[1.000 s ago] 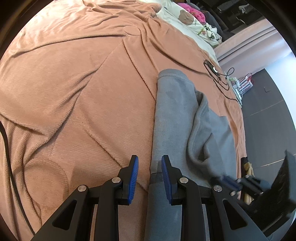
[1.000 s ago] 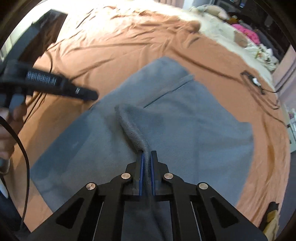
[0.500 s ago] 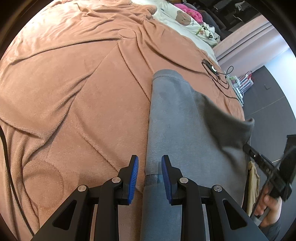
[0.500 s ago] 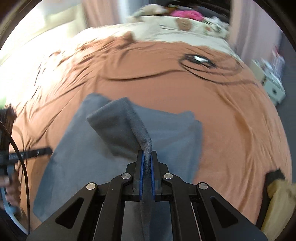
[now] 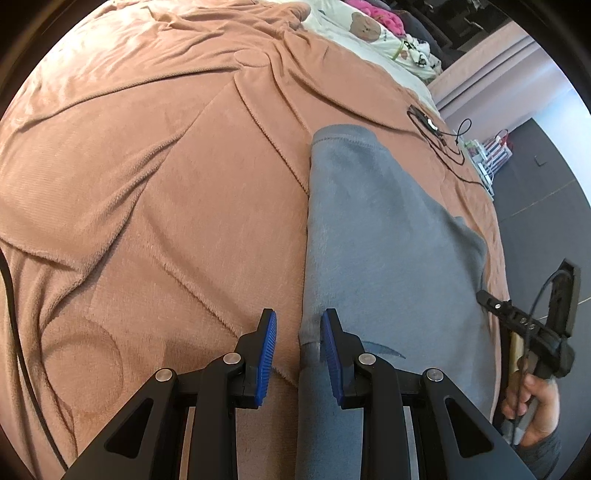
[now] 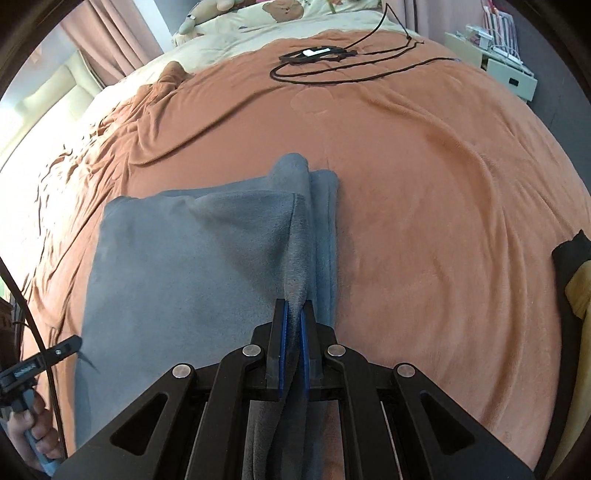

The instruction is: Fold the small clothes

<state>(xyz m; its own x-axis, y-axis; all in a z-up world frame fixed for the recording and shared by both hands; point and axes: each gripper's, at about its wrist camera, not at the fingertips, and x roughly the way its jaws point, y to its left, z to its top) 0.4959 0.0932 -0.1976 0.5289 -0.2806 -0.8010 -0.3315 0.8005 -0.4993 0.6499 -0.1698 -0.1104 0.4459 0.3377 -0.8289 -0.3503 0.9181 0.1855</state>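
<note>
A grey fleece garment (image 5: pixel 376 240) lies on the orange blanket (image 5: pixel 147 184), folded into a long strip. My left gripper (image 5: pixel 297 317) is open over its near left edge; the edge sits between the jaws beside the right pad (image 5: pixel 330 354), with a gap to the left pad. In the right wrist view my right gripper (image 6: pixel 293 306) is shut on a raised fold of the grey garment (image 6: pixel 184 266), held over the strip's right edge. Each view shows the other gripper at its border, held by a hand (image 5: pixel 535 406).
A black cable with a small device (image 6: pixel 314 55) lies far back on the blanket (image 6: pixel 443 184). Bear-print bedding (image 5: pixel 369 29) is at the bed's far end. A white storage unit (image 6: pixel 509 70) stands beside the bed, and a yellow item (image 6: pixel 580 288) sits at the right edge.
My right gripper has carried the pinched grey fold across the garment to its right side, rolling as it went, so the flap now lies spread over. The left gripper stayed in place.
</note>
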